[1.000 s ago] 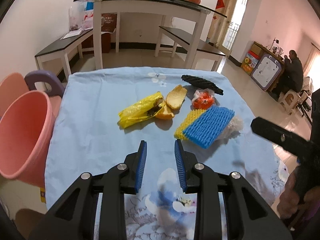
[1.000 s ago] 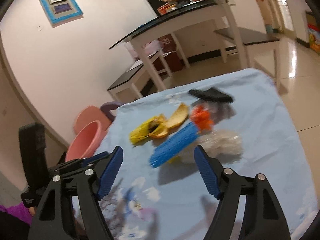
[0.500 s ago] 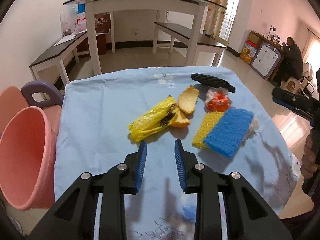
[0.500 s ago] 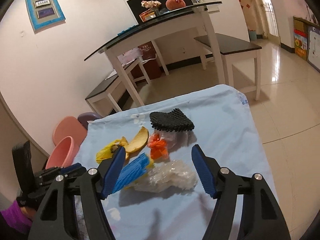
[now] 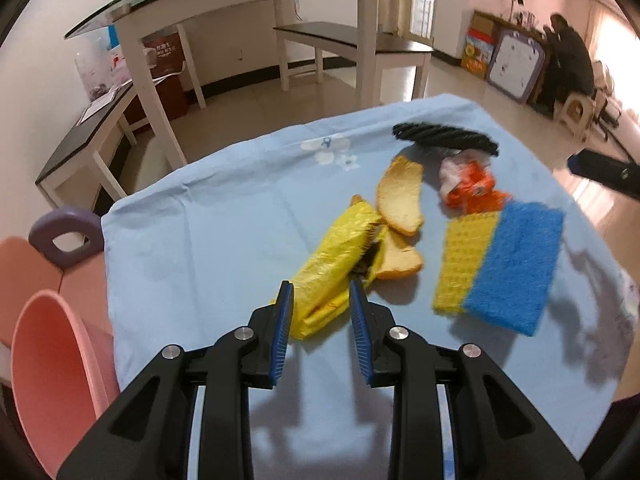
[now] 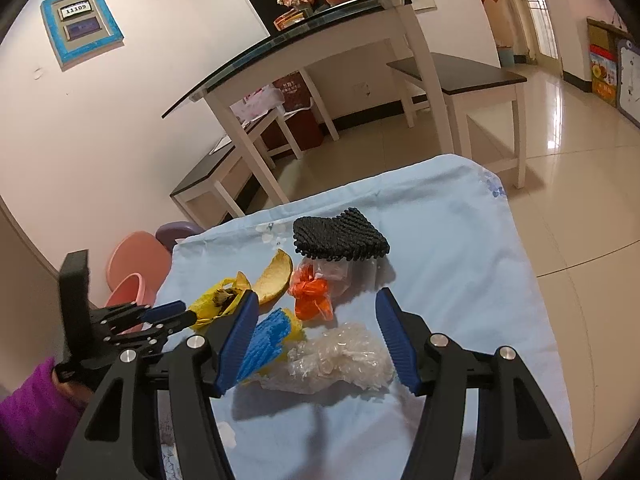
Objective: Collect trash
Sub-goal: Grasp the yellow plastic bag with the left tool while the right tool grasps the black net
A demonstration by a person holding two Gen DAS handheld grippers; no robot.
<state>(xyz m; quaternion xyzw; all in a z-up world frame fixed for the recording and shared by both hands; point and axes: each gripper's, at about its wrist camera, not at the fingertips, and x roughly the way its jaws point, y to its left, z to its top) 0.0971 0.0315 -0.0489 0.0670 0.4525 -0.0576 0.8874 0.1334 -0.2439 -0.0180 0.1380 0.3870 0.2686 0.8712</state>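
The left gripper (image 5: pixel 321 312) has its jaws spread, with the near end of the yellow plastic bag (image 5: pixel 334 268) lying between the 2 blue pads; whether the pads touch the bag cannot be told. Ahead of these jaws and slightly right, 2 pieces of orange peel (image 5: pixel 400 200) lie against the bag's far end. Further right of the jaws sits the yellow and blue foam net (image 5: pixel 500 264), flat on the desk (image 5: pixel 200 240), which is covered in a light blue cloth. Beyond the net lies a crumpled orange wrapper (image 5: pixel 472 190), and past that a black foam net (image 5: pixel 444 136) near the far edge. To the left of the jaws and below the desk edge stands a pink bucket (image 5: pixel 48 360), with a purple stool (image 5: pixel 64 232) behind it.

The right gripper (image 6: pixel 316 332) has its jaws spread wide above the desk. Between them and just ahead lies a clear crumpled plastic wrap (image 6: pixel 340 356), not touched by either pad as far as can be seen. The blue foam net (image 6: pixel 268 332) sits just inside the left pad. Ahead of the jaws lie the orange wrapper (image 6: pixel 312 296) and the black foam net (image 6: pixel 340 238). To the left of these jaws the left gripper (image 6: pixel 182 314) reaches onto the yellow bag (image 6: pixel 216 300).
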